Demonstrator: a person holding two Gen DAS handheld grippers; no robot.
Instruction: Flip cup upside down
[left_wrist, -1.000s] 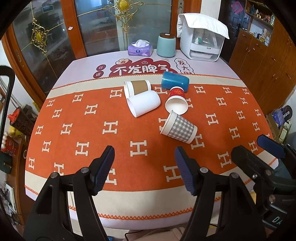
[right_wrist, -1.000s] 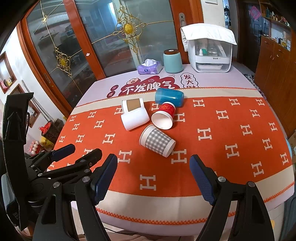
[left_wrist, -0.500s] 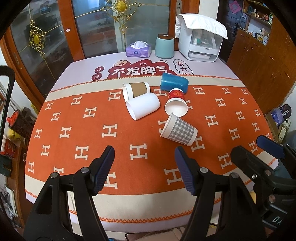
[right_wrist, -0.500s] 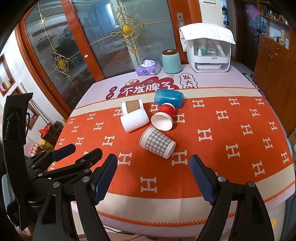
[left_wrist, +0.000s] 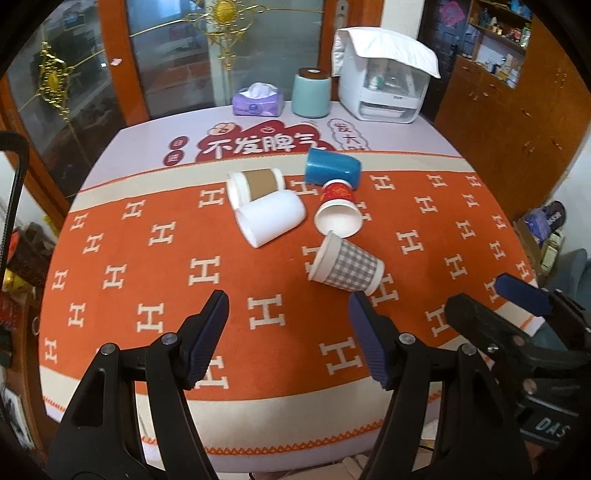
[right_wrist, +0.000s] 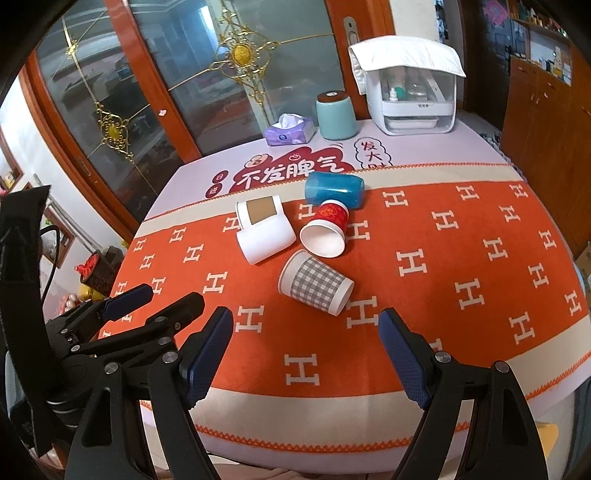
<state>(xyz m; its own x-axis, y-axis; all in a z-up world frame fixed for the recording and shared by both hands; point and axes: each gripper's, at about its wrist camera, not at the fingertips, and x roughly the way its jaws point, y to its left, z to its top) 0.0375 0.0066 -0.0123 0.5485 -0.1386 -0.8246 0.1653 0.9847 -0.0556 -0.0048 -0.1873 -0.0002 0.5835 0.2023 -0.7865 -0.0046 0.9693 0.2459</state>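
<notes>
Several cups lie on their sides in the middle of the table: a grey checked paper cup (left_wrist: 347, 267) (right_wrist: 316, 283) nearest me, a red cup (left_wrist: 338, 212) (right_wrist: 327, 229), a plain white cup (left_wrist: 271, 219) (right_wrist: 266, 240), a brown-sleeved cup (left_wrist: 255, 184) (right_wrist: 258, 210) and a blue cup (left_wrist: 331, 168) (right_wrist: 334, 188). My left gripper (left_wrist: 288, 341) is open and empty, above the table's near edge. My right gripper (right_wrist: 306, 354) is open and empty, just short of the checked cup. Each gripper shows in the other's view.
An orange cloth (left_wrist: 147, 258) with white H marks covers the table. At the far edge stand a purple tissue box (left_wrist: 258, 99), a teal canister (left_wrist: 311, 92) and a white appliance (left_wrist: 384, 88). Glass doors stand behind, wooden cabinets on the right.
Both grippers have moved slightly forward toward the cups, which now look a little nearer. Both stay open. The cups have not moved.
</notes>
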